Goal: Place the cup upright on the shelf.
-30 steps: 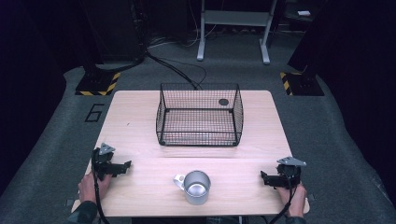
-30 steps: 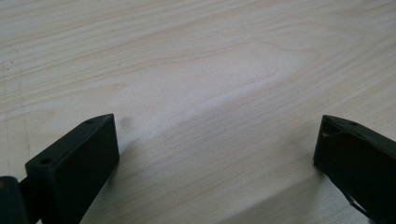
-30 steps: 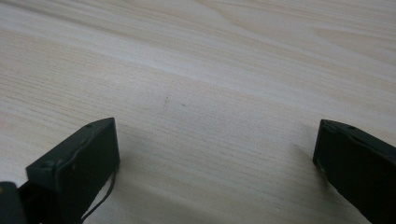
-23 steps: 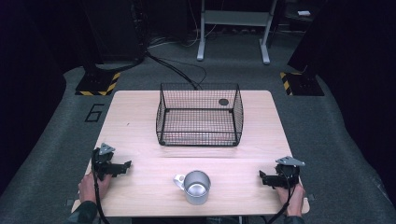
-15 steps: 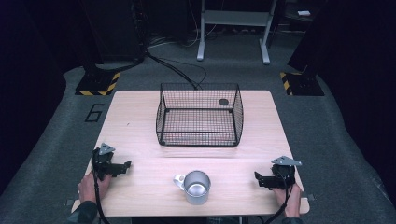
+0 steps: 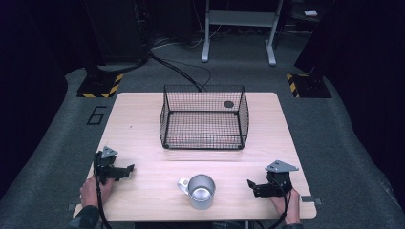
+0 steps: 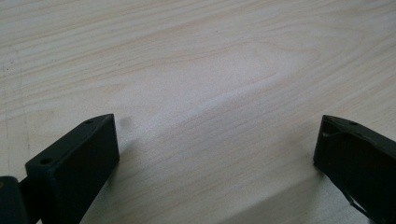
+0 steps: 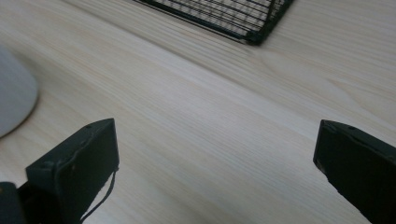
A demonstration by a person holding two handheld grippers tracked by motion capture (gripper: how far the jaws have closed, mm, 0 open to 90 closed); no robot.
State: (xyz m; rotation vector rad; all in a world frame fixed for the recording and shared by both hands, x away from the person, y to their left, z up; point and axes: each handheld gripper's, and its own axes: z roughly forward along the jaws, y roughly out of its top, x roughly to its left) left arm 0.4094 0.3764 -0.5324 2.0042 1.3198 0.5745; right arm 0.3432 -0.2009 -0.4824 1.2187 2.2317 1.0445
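Surface [image 6: 143,124] of pale wood grain, rectangular with rounded corners, standing on dark grey carpet; black wire basket [image 6: 204,143], open-topped, set at the middle of the far half, with a small dark round object [image 6: 229,104] seen at its far right corner, whether inside or behind the mesh I cannot tell; metal mug [image 6: 201,191], upright, mouth up, near the front edge at centre, its handle [image 6: 183,183] pointing left and slightly away, well apart from the basket; left gripper [image 6: 125,170] held low over the surface at the front left, grey three-cornered plate on top, fingers [image 7: 74,163] spread wide with bare wood between them, nothing held; right gripper [image 6: 252,186] at the front right, pointing left toward the mug, near it but apart; its fingers [image 8: 74,163] likewise spread wide and empty, with the pale blurred edge of the mug at the left margin of the right gripper view and a corner of the basket at the top; one hand [image 6: 93,191] behind the left gripper, the other hand [image 6: 286,202] behind the right, a cable trailing from each; yellow-and-black striped floor plates [image 6: 101,86] on the carpet beyond the far corners.
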